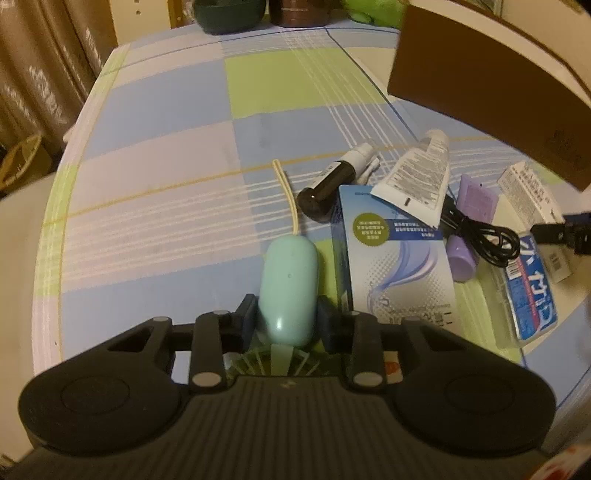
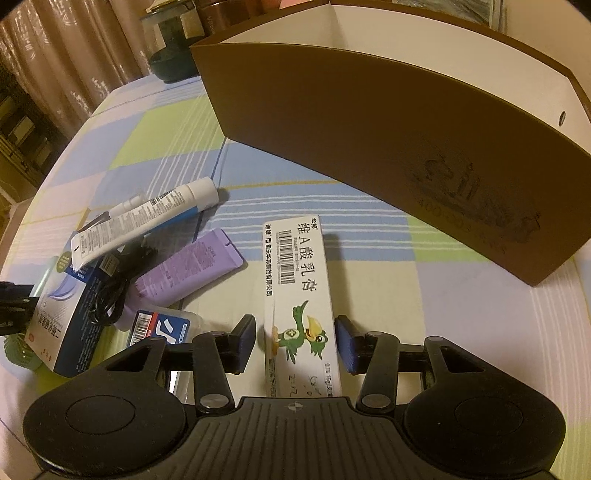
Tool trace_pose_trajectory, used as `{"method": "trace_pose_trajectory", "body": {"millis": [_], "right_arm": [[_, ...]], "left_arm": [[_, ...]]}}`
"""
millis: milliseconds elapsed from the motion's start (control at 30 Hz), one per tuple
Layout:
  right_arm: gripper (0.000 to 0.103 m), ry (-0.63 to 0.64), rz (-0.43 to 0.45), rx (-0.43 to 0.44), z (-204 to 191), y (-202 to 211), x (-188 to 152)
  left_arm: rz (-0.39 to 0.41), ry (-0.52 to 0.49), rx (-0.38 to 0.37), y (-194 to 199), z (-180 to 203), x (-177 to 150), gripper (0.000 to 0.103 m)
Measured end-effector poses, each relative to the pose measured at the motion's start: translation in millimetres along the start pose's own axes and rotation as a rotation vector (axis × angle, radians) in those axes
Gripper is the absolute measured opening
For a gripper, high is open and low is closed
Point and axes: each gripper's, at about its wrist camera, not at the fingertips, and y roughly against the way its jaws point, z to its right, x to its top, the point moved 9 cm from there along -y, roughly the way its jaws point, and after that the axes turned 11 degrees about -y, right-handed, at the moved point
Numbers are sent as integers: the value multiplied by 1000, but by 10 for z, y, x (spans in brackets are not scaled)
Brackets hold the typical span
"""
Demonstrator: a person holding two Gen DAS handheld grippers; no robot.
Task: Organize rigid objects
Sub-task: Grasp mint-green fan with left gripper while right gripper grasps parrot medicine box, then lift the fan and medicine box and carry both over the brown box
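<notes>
My left gripper (image 1: 286, 314) is shut on the handle of a mint-green handheld fan (image 1: 289, 288), whose cream strap (image 1: 286, 192) trails across the checked tablecloth. Its fan head shows at the left edge of the right wrist view (image 2: 20, 354). My right gripper (image 2: 295, 343) is open, its pads on either side of a white ointment box with a green bird (image 2: 297, 295), a small gap on each side. The box lies flat on the cloth. A large brown open box (image 2: 388, 147) stands just beyond it, also seen in the left wrist view (image 1: 487, 92).
A pile lies between the grippers: a blue-white carton (image 1: 399, 266), a white tube (image 1: 417, 177), a dark spray bottle (image 1: 325, 188), a purple tube (image 2: 188, 269), a black cable (image 1: 480, 236) and a clear plastic case (image 1: 528, 291). Dark containers (image 1: 229, 14) stand at the table's far edge.
</notes>
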Motion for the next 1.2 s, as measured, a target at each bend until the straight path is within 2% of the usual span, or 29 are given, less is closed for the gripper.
{"method": "trace_pose_trajectory", "body": {"millis": [467,533,833,1200], "right_arm": [[47,92,34,-52,-84,-62,18],[39,105,39,-67,-81,-56,20],[38,113,58,-29,-144,103,13],[38,104,108,21,-222,415,39]], "left_arm": [[13,25,47,59,44,-108,31],[14,30,53,65,47,-116,31],[53,38,84,220,34,-133,30],[147,49,121,587,44,-71,30]]}}
